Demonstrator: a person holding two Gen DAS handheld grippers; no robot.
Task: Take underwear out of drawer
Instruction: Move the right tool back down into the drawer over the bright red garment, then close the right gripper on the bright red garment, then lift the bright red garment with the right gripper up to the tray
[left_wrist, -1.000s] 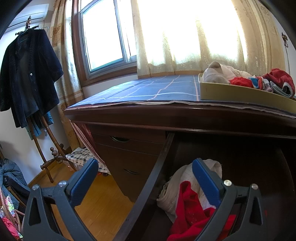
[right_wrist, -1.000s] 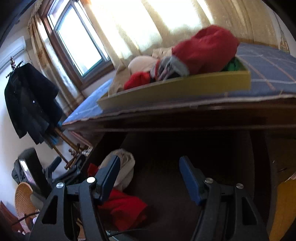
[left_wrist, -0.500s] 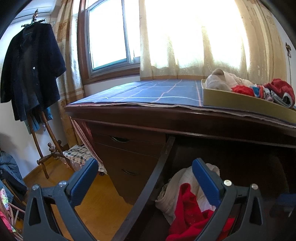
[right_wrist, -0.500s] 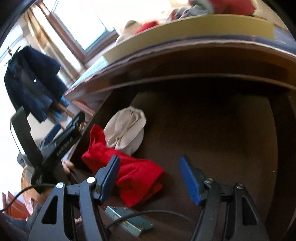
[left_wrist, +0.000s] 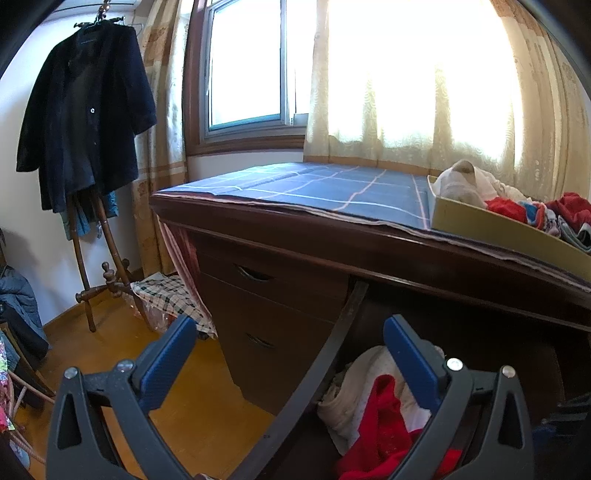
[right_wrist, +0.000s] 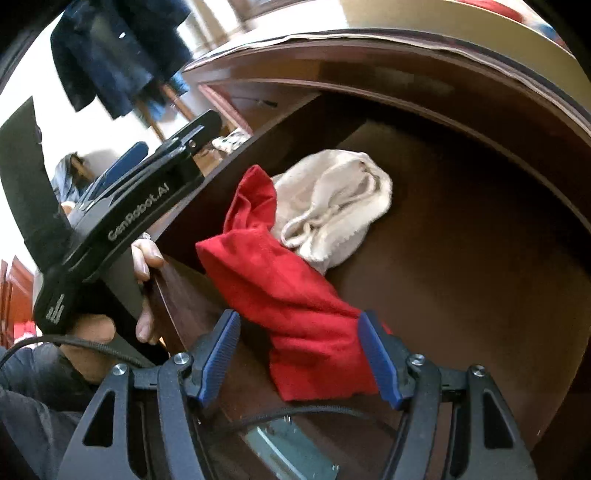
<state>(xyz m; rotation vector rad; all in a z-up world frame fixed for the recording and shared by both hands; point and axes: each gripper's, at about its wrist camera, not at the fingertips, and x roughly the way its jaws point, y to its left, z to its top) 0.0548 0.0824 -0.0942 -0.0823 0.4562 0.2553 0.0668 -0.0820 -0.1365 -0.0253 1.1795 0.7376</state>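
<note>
R gripper (right_wrist: 299, 354), jaws apart & empty, is dipping from desk-top view into open drawer (right_wrist: 461, 236), now straddling red underwear (right_wrist: 280, 291) — grab looks imminent.

A dark coat (left_wrist: 85, 122) hangs on a wooden coat stand (left_wrist: 96, 266) by the window (left_wrist: 247, 70), pale curtains (left_wrist: 424, 92) glow behind a blue checked cloth (left_wrist: 332, 188) covering the tabletop, above a checked fabric (left_wrist: 166, 291) on the wooden floor (left_wrist: 207, 402).

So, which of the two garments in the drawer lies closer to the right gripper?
The red one: its near end lies between the open fingers of the right gripper. The cream one lies behind it, deeper in the drawer.
</note>
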